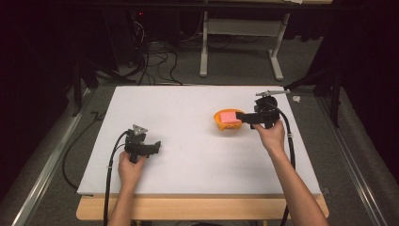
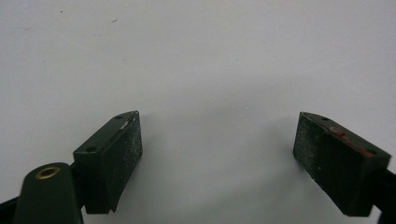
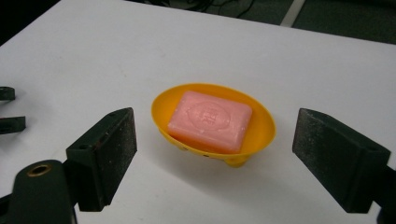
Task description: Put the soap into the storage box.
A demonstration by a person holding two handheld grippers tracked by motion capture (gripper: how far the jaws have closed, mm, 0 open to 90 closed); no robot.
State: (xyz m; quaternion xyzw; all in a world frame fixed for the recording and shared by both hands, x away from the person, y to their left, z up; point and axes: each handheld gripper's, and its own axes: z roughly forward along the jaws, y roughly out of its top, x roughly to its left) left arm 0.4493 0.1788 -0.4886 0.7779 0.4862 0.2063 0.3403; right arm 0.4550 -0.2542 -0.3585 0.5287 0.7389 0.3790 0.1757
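A white table (image 1: 188, 155) stands in a dark room with cables on the floor behind. Toward its right side we see a pink soap bar (image 3: 210, 120) lying in an orange soap dish (image 3: 261, 128). Our right gripper (image 1: 242, 117) hangs beside it, jaws apart and empty. Our left gripper (image 2: 217, 158), also open, rests over bare table. We judge the soap hard, light and slippery, best pinched across its long sides.

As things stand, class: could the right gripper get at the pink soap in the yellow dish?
Probably yes. The right gripper is open, facing the pink soap, which lies uncovered in the yellow dish; nothing stands between.
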